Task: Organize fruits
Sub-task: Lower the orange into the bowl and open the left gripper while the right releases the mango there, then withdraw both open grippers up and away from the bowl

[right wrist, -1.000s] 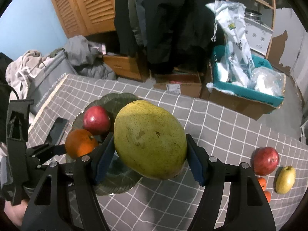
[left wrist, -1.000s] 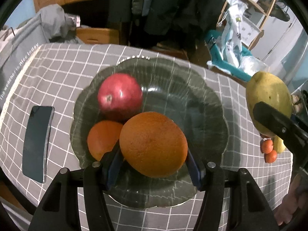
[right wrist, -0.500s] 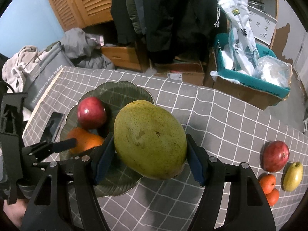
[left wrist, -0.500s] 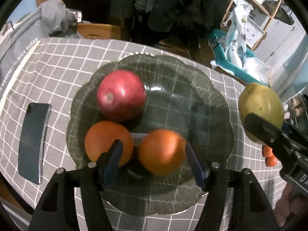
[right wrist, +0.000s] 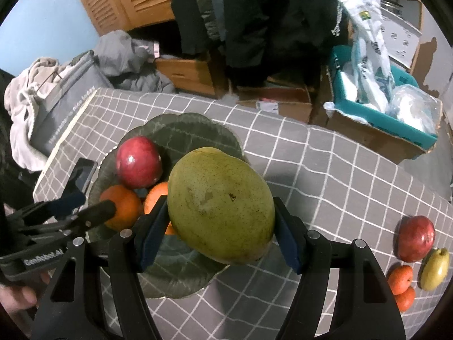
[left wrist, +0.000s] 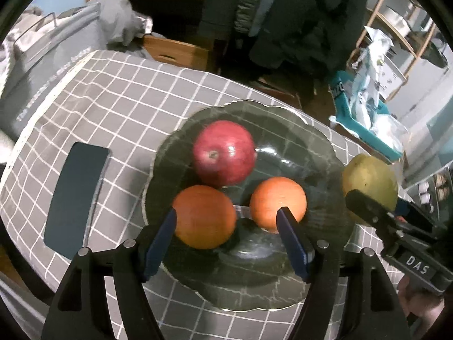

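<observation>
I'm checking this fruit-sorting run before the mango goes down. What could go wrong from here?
The plate already holds a red apple and two oranges, so the big mango in the right tongs may land on them and roll off. The left tongs, jaws just opened with nothing gripped, hang over the plate, where both tongs could collide.

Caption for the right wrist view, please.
Right gripper carries a green mango over the dark plate holding a red apple and two oranges.
</observation>
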Demonstrator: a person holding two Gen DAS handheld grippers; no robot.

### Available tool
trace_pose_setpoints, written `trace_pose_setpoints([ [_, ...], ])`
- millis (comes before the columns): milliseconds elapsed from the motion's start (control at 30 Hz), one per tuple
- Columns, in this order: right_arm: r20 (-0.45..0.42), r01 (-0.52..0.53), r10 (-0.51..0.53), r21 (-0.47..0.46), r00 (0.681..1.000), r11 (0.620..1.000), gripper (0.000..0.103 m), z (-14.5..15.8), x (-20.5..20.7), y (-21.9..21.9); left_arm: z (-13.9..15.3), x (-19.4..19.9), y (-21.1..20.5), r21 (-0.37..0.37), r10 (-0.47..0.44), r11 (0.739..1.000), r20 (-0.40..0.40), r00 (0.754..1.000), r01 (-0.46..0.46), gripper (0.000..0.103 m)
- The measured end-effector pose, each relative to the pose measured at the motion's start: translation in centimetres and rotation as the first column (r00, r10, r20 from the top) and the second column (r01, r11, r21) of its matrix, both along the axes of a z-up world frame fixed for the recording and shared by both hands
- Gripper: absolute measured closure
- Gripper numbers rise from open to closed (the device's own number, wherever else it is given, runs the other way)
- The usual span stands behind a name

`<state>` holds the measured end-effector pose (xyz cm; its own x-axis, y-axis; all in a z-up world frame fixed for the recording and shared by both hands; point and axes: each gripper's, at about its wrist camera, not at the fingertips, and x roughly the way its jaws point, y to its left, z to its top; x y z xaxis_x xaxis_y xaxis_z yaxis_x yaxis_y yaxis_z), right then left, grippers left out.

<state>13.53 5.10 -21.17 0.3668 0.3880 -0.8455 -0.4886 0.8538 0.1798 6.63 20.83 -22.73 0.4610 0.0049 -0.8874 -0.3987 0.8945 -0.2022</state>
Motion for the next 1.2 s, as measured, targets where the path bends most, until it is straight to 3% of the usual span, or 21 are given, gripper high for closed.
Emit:
trace_pose_setpoints([
  [167, -0.034, -0.027, 0.027, -0.019, 0.999, 0.999, 0.032, -1.2, 0.0, 1.3, -0.1, -0.7, 0.9, -0.001, 0.021, 1.0, -0.006, 1.0, -0.021, 0.029],
  [467, -0.009, -0.06, 0.06, -0.072, 0.998, 0.996, 0.031, -1.6, -0.4, 2.7, 0.0, -1.1, 1.3, 0.004, 0.026, 1.0, -0.004, 1.0, -0.026, 0.029],
  [567, 0.046, -0.062, 0.065, -0.058, 0.997, 0.996, 0.022, -0.2, -0.5, 2.7, 0.1, -1.1, 1.3, 0.006, 0.026, 1.0, -0.004, 1.0, -0.026, 0.028],
  [1200, 0.187, 0.022, -0.017, -0.028, 0.982, 0.999, 0.021, 6.3, -1.5, -0.8, 4.1, -1.7, -0.9, 0.062, -0.042, 0.997, 0.073, 0.996, 0.037, 0.023],
])
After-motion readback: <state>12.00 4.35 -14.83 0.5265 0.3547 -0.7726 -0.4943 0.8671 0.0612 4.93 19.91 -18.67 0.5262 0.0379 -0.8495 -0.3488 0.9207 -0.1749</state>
